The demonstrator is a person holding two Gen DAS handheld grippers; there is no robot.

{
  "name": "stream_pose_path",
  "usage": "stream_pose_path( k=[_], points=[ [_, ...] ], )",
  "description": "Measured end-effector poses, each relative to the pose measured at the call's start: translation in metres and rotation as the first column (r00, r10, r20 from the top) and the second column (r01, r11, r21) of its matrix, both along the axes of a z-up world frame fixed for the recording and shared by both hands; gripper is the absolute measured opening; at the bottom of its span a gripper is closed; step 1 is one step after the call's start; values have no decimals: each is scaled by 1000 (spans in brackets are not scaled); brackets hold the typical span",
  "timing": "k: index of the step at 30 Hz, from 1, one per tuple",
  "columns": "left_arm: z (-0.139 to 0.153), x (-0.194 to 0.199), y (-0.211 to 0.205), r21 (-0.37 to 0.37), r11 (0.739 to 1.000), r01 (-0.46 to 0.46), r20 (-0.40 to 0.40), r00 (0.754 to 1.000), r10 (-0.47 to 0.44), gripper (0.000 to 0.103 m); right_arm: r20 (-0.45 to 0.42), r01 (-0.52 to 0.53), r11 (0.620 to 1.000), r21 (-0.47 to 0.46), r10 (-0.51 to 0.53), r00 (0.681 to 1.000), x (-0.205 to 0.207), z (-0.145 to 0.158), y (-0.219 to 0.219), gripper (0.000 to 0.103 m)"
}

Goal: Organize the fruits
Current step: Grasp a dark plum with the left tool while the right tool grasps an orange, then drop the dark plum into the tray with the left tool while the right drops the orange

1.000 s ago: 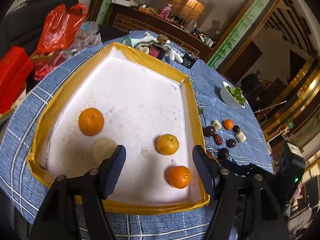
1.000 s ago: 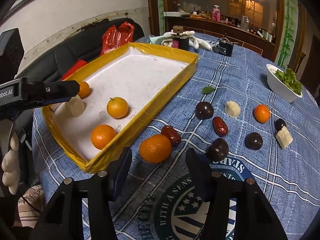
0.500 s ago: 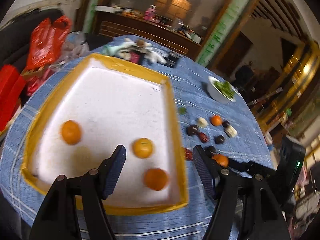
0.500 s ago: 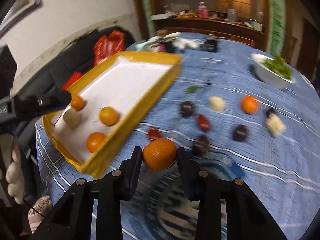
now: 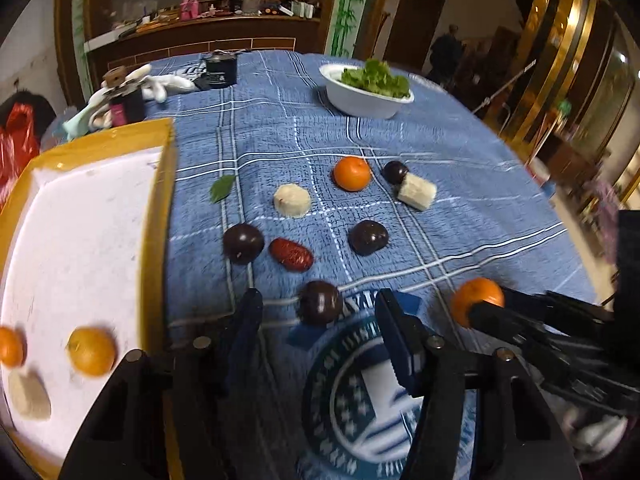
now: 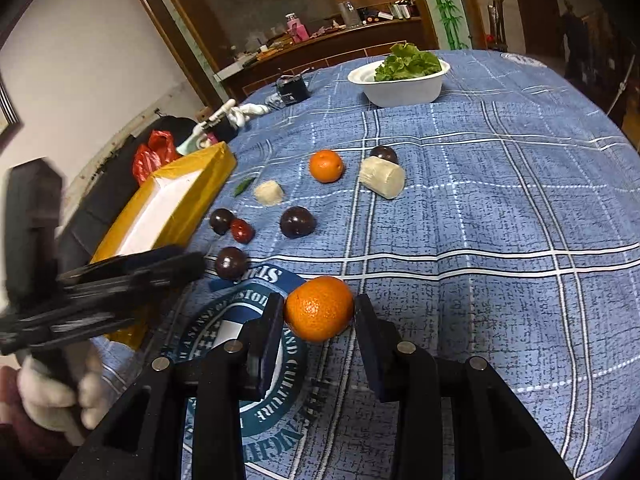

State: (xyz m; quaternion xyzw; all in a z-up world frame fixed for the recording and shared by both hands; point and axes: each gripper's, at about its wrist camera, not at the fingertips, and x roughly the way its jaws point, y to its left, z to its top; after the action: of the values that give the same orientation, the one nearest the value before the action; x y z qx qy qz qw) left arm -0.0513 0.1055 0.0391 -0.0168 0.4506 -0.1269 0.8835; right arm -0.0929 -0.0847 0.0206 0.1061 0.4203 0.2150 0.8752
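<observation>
right gripper [image 6: 318, 316] fingers clamp round orange tangerine [image 6: 319, 308], for yellow-rimmed white tray [image 5: 160, 216] | left gripper [image 5: 320, 320] fingers closing, empty, toward dark round plum [image 5: 320, 302]

The left claw [image 6: 192, 266] is smeared with blur; the yellow tray [image 5: 160, 208] is cut off at the left edge.

Our right gripper [image 6: 318, 314] angled downward, its pads clamped on an orange [image 6: 319, 308]. Our left gripper [image 5: 320, 320] also pointed down, jaws closing with nothing pressed between them.
</observation>
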Motion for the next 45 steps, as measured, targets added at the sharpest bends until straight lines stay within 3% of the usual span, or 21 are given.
stream_pose_path(
  k=[4,9,14,18,21,25,34,37,40,45],
  points=[
    [-18,12,-14,79,997,27,-38,999,-24,23,6,-23,1000,19,23,1000,-1,0,0,40],
    [-15,5,-20,116,993,29,1,1000,-29,22,8,-26,999,31,26,1000,-2,0,0,40],
    [13,-14,20,-15,998,-53,52,997,54,22,18,-23,999,23,23,1000,-6,6,5,40],
    [41,-33,88,-83,978,-192,115,973,201,22,34,-74,997,15,73,997,-6,22,30,40],
    [45,-42,135,-101,949,-298,121,943,309,23,41,-148,989,17,148,988,-6,33,66,40],
    [32,-42,198,-128,901,-415,64,903,425,23,28,-271,962,20,271,962,0,40,130,40],
    [14,-33,246,-180,869,-462,9,882,471,23,-35,-360,932,-40,359,933,43,28,238,41],
    [12,-37,254,-219,862,-457,6,883,469,30,-53,-351,934,-61,348,936,54,21,252,42],
    [14,-41,259,-245,854,-459,14,879,477,52,-71,-339,939,-61,334,940,63,16,260,42],
    [18,-53,268,-290,828,-479,2,865,501,63,-53,-329,943,-49,327,944,63,21,263,56]
  ],
)
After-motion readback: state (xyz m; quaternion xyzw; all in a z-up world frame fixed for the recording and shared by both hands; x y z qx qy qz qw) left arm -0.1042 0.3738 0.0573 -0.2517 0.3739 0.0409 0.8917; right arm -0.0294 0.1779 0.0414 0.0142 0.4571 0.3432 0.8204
